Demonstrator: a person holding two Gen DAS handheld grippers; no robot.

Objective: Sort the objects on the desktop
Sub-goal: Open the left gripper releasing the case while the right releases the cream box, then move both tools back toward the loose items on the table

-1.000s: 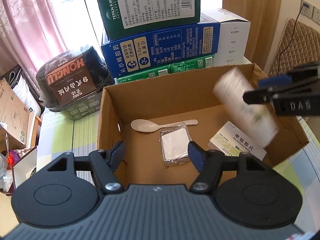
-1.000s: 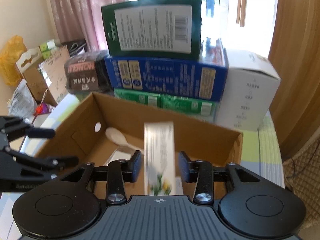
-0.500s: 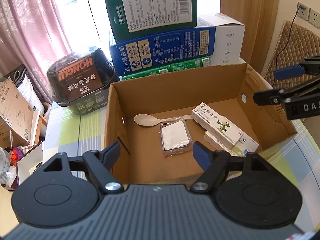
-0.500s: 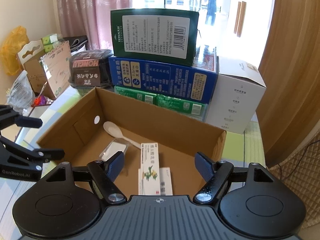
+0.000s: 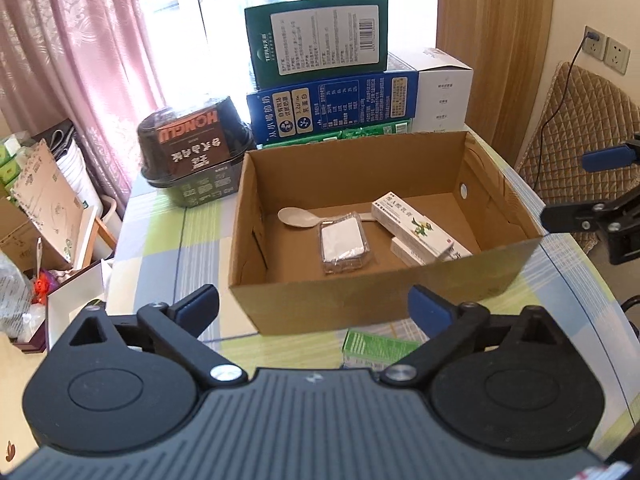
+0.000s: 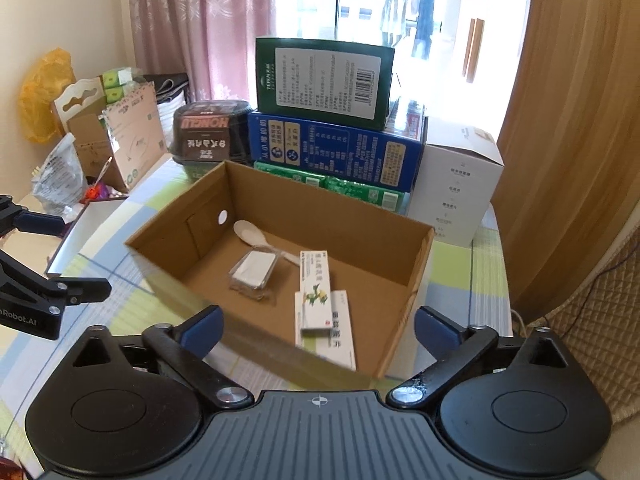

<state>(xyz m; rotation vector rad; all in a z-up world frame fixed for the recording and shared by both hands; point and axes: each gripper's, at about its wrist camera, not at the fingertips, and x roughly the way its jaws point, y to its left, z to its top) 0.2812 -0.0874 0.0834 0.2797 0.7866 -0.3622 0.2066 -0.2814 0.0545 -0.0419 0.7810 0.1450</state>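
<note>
At the bottom of the left wrist view the left gripper (image 5: 314,306) stands with its blue-padded fingers (image 5: 199,306) spread wide and nothing between them; its jaws have just been opening. Just past it, low and centre-right in that frame, a small green box (image 5: 378,347) lies on the checked tablecloth (image 5: 160,240), in front of the near wall of the cardboard box (image 5: 384,296). In the right wrist view the right gripper (image 6: 318,330) fills the bottom edge, its fingers likewise far apart and empty, its jaws also just having opened; the near corner of the cardboard box sits between them in the frame, untouched. On the box floor, right of centre, a long white medicine carton (image 6: 316,292) with a green and yellow picture lies partly on top of a flatter white carton (image 6: 344,336). To the left of these rests a clear-wrapped white packet (image 6: 253,270), and behind it, toward the far left corner, a pale spoon (image 6: 250,234) whose handle runs behind the packet. Beyond the box, in the upper middle of both frames, a dark green carton (image 5: 320,40) stands on a blue carton (image 5: 332,106), which lies on green packs, with a white box (image 6: 456,184) to their right. A black food tub (image 5: 192,150) sits to the left. Pink curtains (image 5: 80,60) hang at the upper left.
</note>
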